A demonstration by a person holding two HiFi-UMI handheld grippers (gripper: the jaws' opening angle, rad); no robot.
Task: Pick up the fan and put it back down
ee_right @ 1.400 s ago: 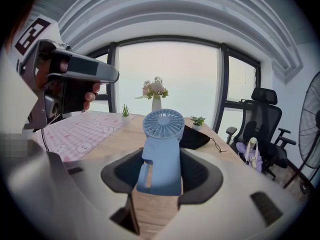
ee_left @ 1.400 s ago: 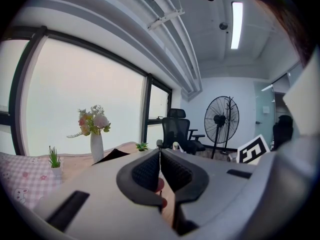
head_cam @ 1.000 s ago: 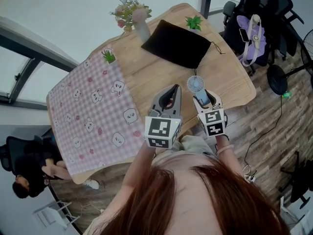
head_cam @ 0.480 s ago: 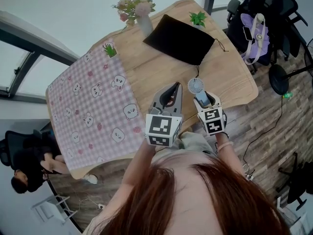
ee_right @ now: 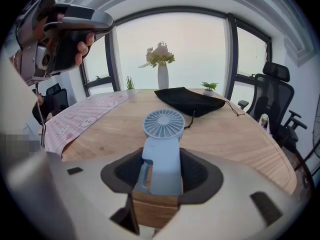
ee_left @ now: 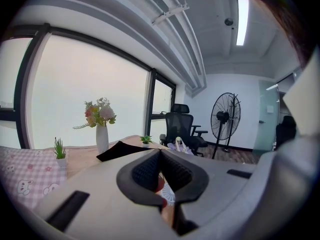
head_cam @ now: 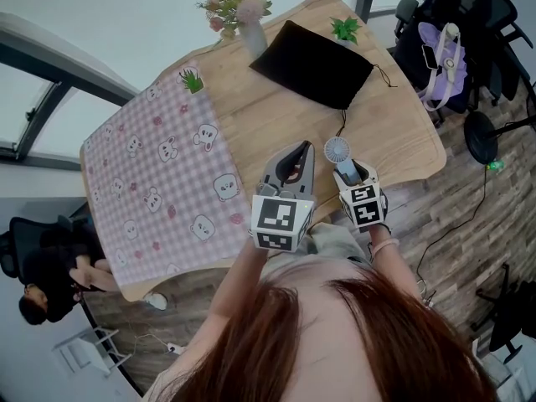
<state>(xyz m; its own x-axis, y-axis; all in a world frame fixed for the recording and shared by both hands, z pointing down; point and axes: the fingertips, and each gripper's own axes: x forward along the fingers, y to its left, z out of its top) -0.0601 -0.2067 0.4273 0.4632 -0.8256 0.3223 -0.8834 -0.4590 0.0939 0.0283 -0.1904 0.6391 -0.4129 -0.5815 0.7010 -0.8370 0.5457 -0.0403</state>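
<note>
Pale-blue fan (ee_right: 161, 149) clamped by its handle between the pads of the right gripper (head_cam: 350, 172), round grille out beyond the fingertips, low over the near edge of the wooden table (head_cam: 251, 111); contact with the wood not discernible. Left gripper (head_cam: 301, 149) just beside it, jaws together on nothing. Farther back on the table: black pouch (head_cam: 316, 64), vase of flowers (head_cam: 249, 30). Across the left part: pink checked cloth (head_cam: 155, 178).
</note>
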